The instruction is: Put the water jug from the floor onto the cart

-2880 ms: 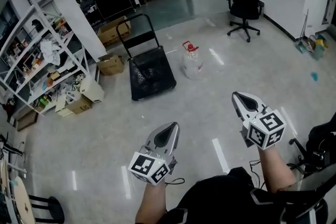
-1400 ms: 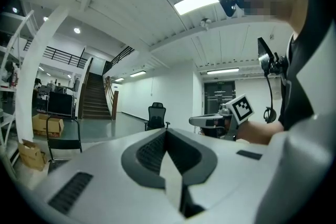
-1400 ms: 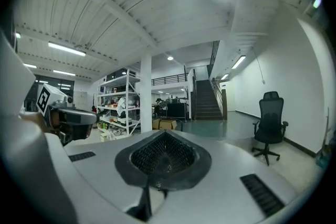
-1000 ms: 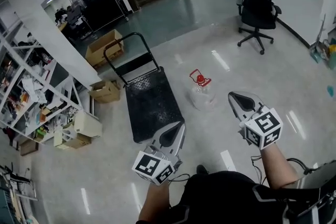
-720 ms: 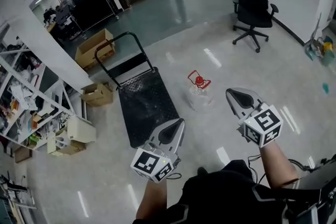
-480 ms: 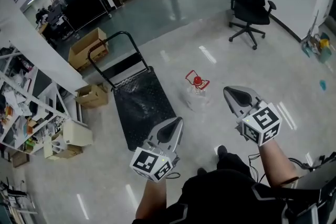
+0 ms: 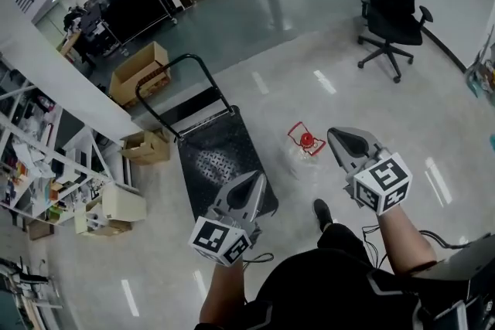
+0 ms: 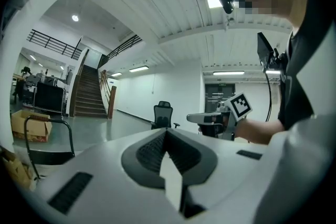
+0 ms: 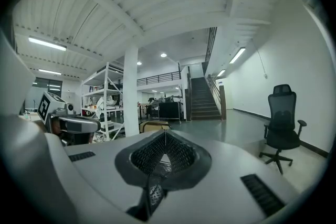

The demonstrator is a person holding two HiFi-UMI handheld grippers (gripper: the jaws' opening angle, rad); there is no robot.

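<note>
Clear plastic, the water jug (image 7: pixel 304 154) stands on the floor (image 7: pixel 402 135) just right of the cart (image 7: pixel 220 158); your left tongs (image 7: pixel 252 183) and right tongs (image 7: pixel 339 141) are clenched empty, and its slick sides could slip a hasty pinch.

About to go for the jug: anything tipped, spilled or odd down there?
Nothing stands out. The water jug stands upright on the floor beside the cart, no puddle visible. Left gripper and right gripper are shut, holding nothing.
</note>
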